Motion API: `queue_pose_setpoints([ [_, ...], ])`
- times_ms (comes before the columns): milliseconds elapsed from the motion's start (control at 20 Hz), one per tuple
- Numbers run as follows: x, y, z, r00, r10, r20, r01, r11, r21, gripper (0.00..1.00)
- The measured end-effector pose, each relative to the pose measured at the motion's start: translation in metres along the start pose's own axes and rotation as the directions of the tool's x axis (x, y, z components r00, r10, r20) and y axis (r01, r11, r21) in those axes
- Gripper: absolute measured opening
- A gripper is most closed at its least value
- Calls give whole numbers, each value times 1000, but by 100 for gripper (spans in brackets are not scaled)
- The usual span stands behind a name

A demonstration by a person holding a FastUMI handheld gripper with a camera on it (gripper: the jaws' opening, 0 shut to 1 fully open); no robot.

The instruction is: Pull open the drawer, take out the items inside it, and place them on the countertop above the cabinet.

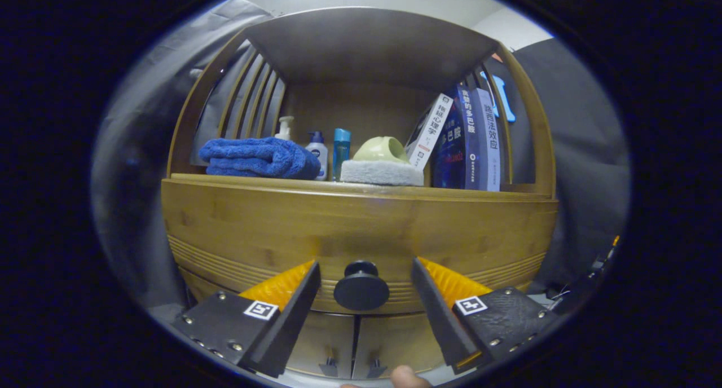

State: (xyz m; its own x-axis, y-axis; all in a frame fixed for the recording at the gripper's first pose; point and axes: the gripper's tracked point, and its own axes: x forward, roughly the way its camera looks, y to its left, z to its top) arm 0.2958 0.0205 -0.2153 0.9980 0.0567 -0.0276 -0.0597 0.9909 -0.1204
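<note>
The drawer (pixel 361 230) is a wide bamboo front that bows outward, and it looks fully shut, sitting flush under the tabletop (pixel 361 189) of the cabinet. Its round dark knob (pixel 361 286) sits dead centre near the bottom of the front, right between the fingers of the claw (pixel 365 283). The claw is spread wide, released, with a clear gap on each side of the knob, so neither finger touches it. Whatever's inside the drawer is hidden.

Below the drawer there are two cabinet doors (pixel 355 343) meeting at a middle seam, each with a little dark pull near the bottom. A fingertip (pixel 407 378) pokes in at the very near edge, under the claw.

Up on the tabletop, going left to right: a folded blue towel (pixel 256 158), a white pump bottle (pixel 285 128) behind it, a small bottle with a blue cap (pixel 318 154), a slim teal bottle (pixel 340 151), then a pale green bowl-like thing (pixel 381 149) tipped on its side on top of a grey sponge pad (pixel 382 172). On the right a row of books (pixel 465 140) leans to the right, with one white book tilted against them.

The unit has curved bamboo side frames with slats on the left and a dark shelf (pixel 366 47) roofing it. Dark cloth hangs around both sides, with pale wall up top.
</note>
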Motion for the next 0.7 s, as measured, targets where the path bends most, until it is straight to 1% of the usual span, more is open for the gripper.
queue_pose_setpoints([
  [100, -11, 6, -30, 993, 4, -116, -6, 1000, -18, 99],
  [200, -19, 13, -41, 990, 26, -137, -23, 999, 22, 99],
  [250, -26, 13, -34, 992, 27, -125, -23, 999, 29, 99],
  [350, -45, 7, -26, 994, 1, -106, 0, 1000, 16, 99],
  [550, -90, -6, -8, 992, -24, -124, 31, 998, 54, 99],
  [700, -115, -11, 12, 992, -8, -127, 12, 999, 32, 99],
])
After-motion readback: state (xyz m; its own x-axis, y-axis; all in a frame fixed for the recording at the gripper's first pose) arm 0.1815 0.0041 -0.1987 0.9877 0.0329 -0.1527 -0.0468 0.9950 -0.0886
